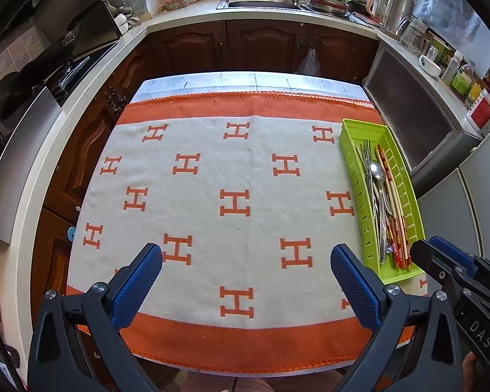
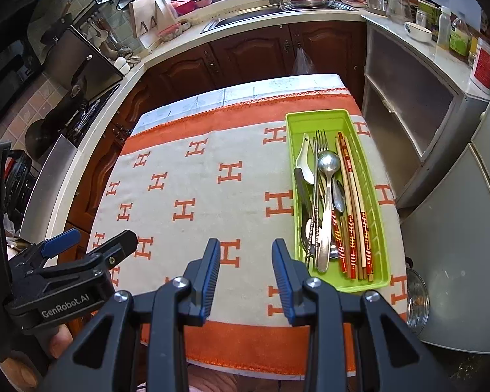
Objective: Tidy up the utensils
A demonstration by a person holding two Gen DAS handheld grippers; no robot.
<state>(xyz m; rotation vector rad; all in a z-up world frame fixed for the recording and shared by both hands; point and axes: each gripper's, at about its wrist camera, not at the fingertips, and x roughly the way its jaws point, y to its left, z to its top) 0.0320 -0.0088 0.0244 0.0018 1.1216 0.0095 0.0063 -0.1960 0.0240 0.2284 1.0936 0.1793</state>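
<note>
A table draped in a cream cloth (image 1: pixel 212 176) with orange H marks and an orange border fills the middle of both views, with kitchen counters and dark wood cabinets (image 1: pixel 264 45) across the top of each frame. On the cloth's right side lies a long green tray (image 2: pixel 336 121), running from the middle right toward the lower right. Inside it the utensils lie lengthwise: red-banded chopsticks (image 2: pixel 351 196) along the right, a large metal spoon (image 2: pixel 327 176) and a fork (image 2: pixel 321 140) in the middle, a white ceramic spoon (image 2: pixel 304 160) at the upper left. The left gripper (image 1: pixel 246 258) sits at the bottom of its own view, jaws spread wide over bare cloth, nothing between them. The right gripper (image 2: pixel 246 254) sits at the bottom centre of its view, jaws partly apart and empty, just left of the tray's near end
</note>
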